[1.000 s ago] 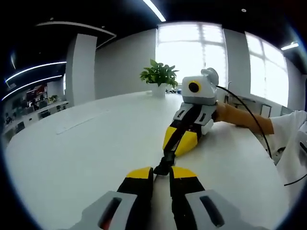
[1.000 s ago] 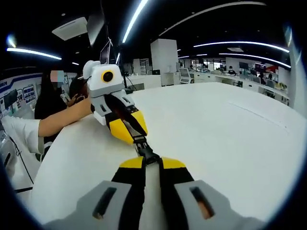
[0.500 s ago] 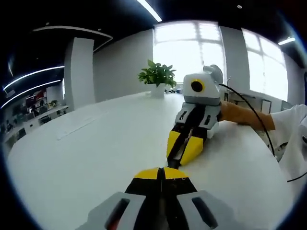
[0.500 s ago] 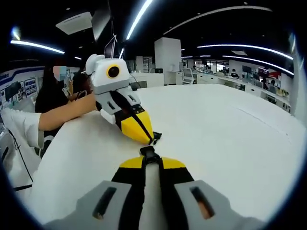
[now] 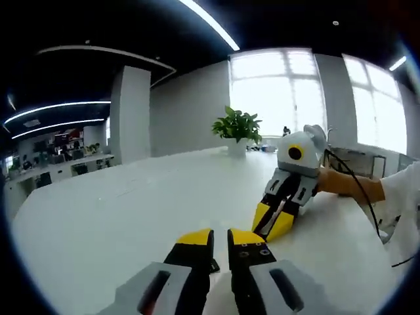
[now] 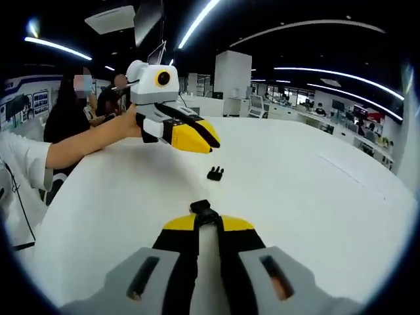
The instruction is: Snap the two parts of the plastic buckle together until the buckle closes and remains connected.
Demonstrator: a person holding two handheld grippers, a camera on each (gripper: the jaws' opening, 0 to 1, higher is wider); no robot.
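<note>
While buckle halves apart: right claw (image 6: 209, 225) pinching one buckle half (image 6: 203, 211); other half (image 6: 215, 173) loose on desk (image 6: 315, 197) (prongs up-view). Left claw (image 5: 219, 237) nearly closed, empty, lifted. Regrasp loose half squarely, align, press straight.

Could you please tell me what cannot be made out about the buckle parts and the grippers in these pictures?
1. Right gripper view: the held buckle part is mostly hidden between the fingers of the right gripper, so its shape is unclear.
2. Right gripper view: the loose buckle part on the table is too small to tell which half it is.
3. Left gripper view: whatever sits at the right gripper's tips is too small and dark to make out.
</note>
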